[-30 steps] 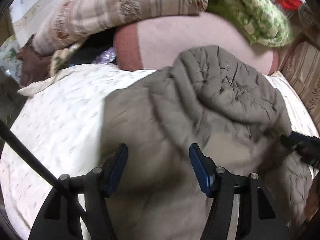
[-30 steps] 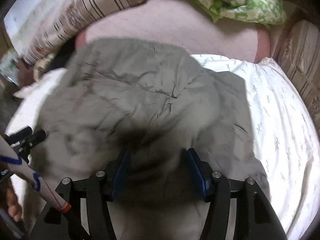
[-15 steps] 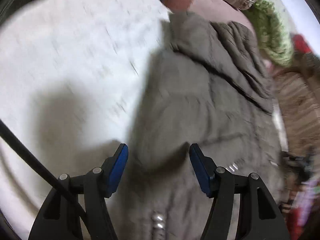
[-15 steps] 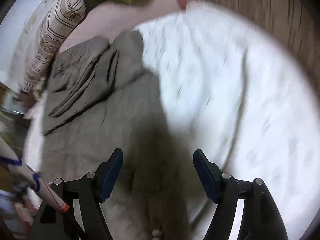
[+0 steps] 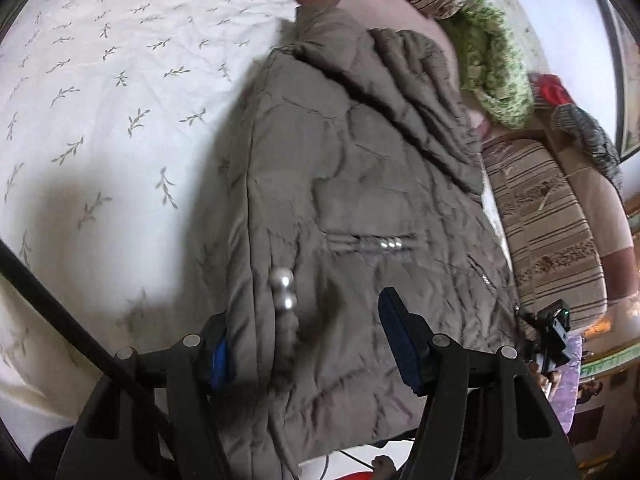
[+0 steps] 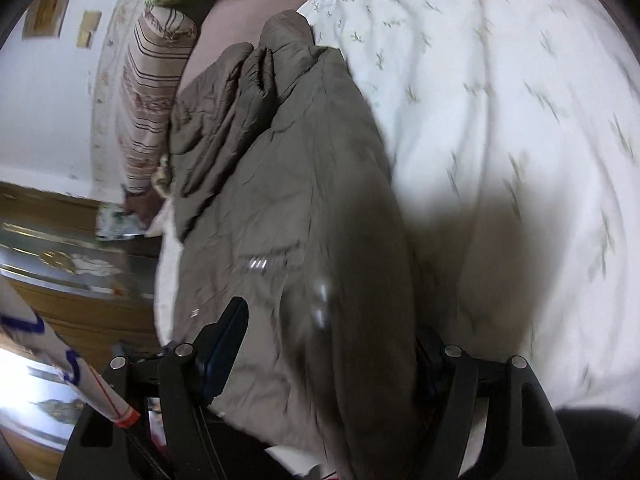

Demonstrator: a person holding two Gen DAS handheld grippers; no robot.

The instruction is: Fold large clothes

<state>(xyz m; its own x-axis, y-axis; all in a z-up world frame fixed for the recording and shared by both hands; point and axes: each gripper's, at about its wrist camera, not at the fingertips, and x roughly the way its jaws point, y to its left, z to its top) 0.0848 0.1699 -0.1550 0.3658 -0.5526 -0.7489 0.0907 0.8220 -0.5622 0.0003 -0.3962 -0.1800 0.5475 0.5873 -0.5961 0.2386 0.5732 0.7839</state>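
1. The grey-brown padded jacket (image 5: 360,184) lay lengthwise on the white bedsheet (image 5: 120,100) printed with small leaf sprigs, its hood bunched at the far end against a pink cushion (image 5: 384,4).
2. The left gripper (image 5: 304,340) hung low over the jacket's near hem with its fingers spread; the edge of the jacket ran up between them, and I could not tell whether either blue pad pressed the cloth.
3. The left finger (image 5: 218,354) of that gripper sat just at the jacket's outer edge, where cloth met sheet, while the other stood over the padded front.
4. Between those fingers ran a row of shiny snap buttons (image 5: 284,290); beyond the fingertips a zipped pocket (image 5: 372,244) crossed the front.
5. The right gripper (image 6: 332,344) had just been opening its jaws and stood wide, straddling the opposite long edge of the jacket (image 6: 300,200), with cloth between the fingers.
6. Its far finger was mostly hidden behind a raised fold of the jacket, so contact there could not be judged; the near finger (image 6: 224,344) rested beside the fabric.
7. Beyond the right fingers the bedsheet (image 6: 500,120) spread away; off to the other side lay a striped pillow (image 6: 148,100).
8. A green patterned blanket (image 5: 492,68) lay past the hood, and a striped headboard cushion (image 5: 552,232) stood beyond the jacket's far edge.
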